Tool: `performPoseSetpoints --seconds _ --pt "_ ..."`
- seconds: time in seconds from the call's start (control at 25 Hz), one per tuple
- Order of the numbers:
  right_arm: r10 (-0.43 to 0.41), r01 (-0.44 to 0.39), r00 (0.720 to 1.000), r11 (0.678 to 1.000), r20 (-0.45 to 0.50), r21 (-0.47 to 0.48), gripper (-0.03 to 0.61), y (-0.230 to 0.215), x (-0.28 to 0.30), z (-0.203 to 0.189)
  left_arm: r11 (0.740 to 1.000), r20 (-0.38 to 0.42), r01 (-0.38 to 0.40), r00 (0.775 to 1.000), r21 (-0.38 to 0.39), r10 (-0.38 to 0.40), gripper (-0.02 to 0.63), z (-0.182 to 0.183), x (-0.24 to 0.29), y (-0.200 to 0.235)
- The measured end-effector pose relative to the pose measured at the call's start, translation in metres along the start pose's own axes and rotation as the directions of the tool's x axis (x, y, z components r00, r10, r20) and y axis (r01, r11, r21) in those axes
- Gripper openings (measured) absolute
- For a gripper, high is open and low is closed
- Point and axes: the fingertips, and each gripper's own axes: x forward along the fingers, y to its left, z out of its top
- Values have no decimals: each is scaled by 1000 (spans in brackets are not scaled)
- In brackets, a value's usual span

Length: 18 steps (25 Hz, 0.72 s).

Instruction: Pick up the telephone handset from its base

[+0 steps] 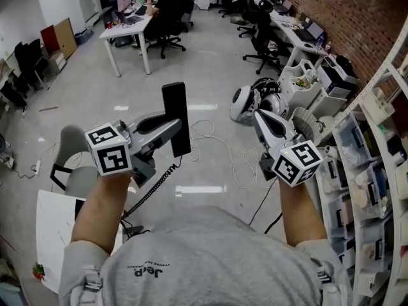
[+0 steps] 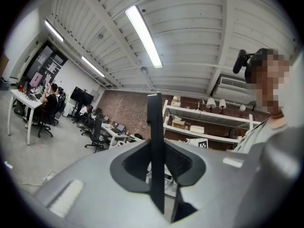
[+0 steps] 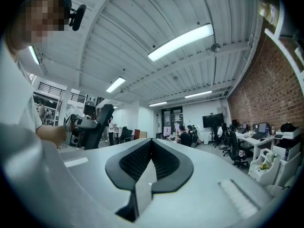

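Observation:
The black telephone handset point(image 1: 176, 104) stands upright in the air in front of me, clamped between the jaws of my left gripper point(image 1: 176, 131). Its coiled cord point(image 1: 153, 189) hangs down and back toward my left side. In the left gripper view the handset point(image 2: 155, 141) shows edge-on, pressed between the two dark pads. My right gripper point(image 1: 257, 115) is held up at the right, apart from the handset, jaws shut together with nothing in them point(image 3: 150, 141). From the right gripper view the handset point(image 3: 101, 122) shows at the left. The phone's base is not clearly visible.
A white table point(image 1: 50, 234) lies low at my left, beside a grey chair point(image 1: 70, 155). White cables point(image 1: 217, 145) and a white round machine point(image 1: 245, 102) lie on the floor ahead. A shelving rack point(image 1: 366, 177) stands close at the right. People sit at desks point(image 1: 127, 27) far back.

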Motion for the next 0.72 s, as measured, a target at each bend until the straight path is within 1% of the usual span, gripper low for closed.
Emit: performPoseSetpoints --seconds 0.72 --pt "62 -62 998 998 -11 5 3 13 17 -1 1000 36 -30 999 -1 30 138 10 -16 2"
